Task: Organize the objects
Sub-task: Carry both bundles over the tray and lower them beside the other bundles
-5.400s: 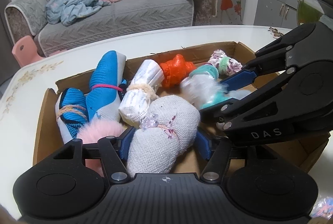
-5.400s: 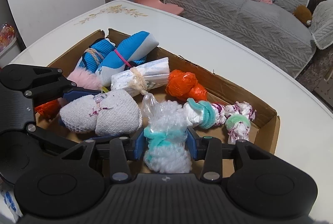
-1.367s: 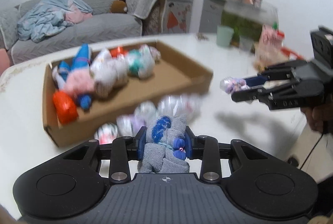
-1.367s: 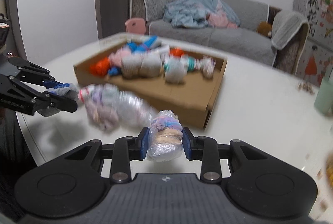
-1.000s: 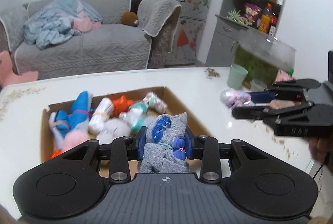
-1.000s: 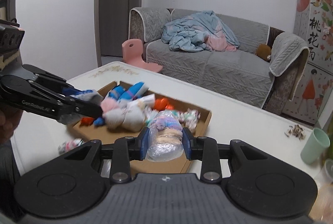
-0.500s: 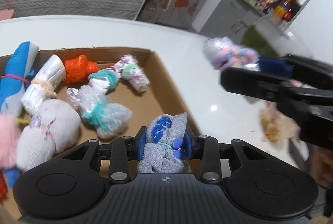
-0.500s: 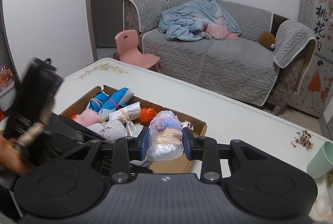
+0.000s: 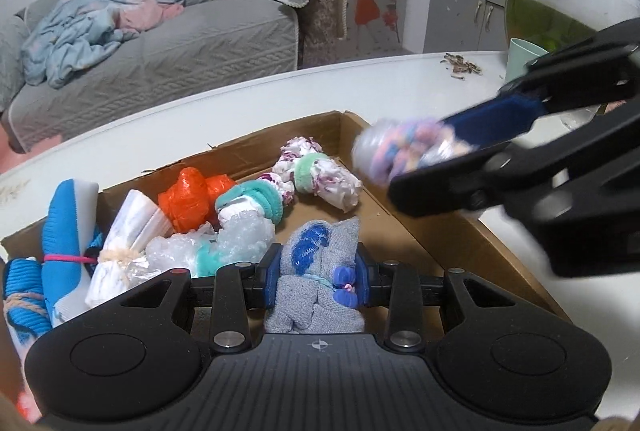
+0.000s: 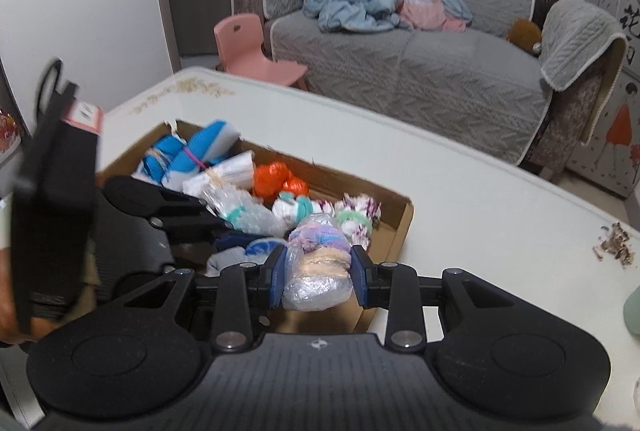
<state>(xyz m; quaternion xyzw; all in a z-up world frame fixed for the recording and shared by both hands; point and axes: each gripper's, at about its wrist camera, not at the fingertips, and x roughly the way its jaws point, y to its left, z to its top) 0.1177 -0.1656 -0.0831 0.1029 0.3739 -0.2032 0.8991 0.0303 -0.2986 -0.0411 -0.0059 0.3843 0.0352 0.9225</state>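
Observation:
My left gripper (image 9: 318, 273) is shut on a grey sock bundle (image 9: 320, 271) with blue patches, held low over the open part of the cardboard box (image 9: 440, 231). My right gripper (image 10: 318, 277) is shut on a clear plastic-wrapped bundle (image 10: 318, 271) of pastel cloth, just above the box's near right corner (image 10: 400, 231). In the left wrist view the right gripper (image 9: 416, 155) comes in from the right, blurred, over the box's right wall. The box holds several bundles: blue (image 9: 64, 231), white (image 9: 124, 247), orange (image 9: 192, 199), bubble-wrap (image 9: 228, 243), floral (image 9: 320, 179).
The box sits on a white table (image 10: 480, 199). A mint cup (image 9: 524, 59), a glass fish tank (image 9: 560, 3) and seed shells (image 9: 460, 65) are at the table's far right. A grey sofa (image 10: 420, 71) and pink child chair (image 10: 256, 51) stand beyond.
Both grippers have come down closer to the box with their bundles. The right gripper has moved in over the box's right wall; the left has lowered into the box.

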